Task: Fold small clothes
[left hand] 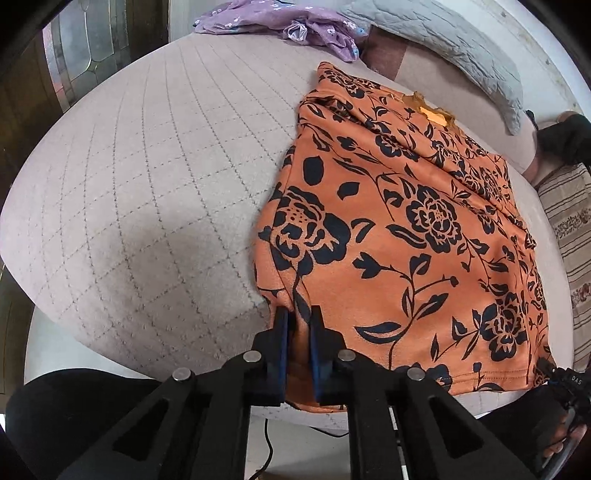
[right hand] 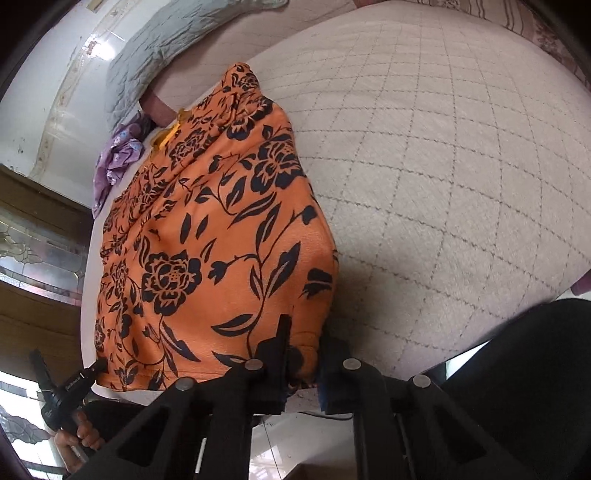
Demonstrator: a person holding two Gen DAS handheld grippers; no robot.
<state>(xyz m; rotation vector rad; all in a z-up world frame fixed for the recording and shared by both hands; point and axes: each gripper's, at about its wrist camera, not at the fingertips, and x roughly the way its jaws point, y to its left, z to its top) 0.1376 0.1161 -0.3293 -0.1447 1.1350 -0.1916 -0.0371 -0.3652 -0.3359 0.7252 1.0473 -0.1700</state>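
Both grippers clamp the near hem of the orange floral garment (left hand: 399, 221): my left gripper (left hand: 298, 332) pinches the near left corner, with cloth bunched between its narrowed jaws, and my right gripper (right hand: 303, 350) bites a roll of fabric at the near right corner.

Beneath it all, the bed (left hand: 147, 184), with its quilted grid cover, carries the garment, which lies along the near edge. It looks already narrowed lengthwise, with its long sides turned in and a layered ridge running up the right half. I judge the side folds done and the crosswise fold, hem toward neckline (left hand: 434, 110), not yet made. Farther back, a purple flowered cloth (left hand: 280, 22) lies crumpled, seemingly awaiting its turn, beside a grey quilted pillow (left hand: 461, 48).
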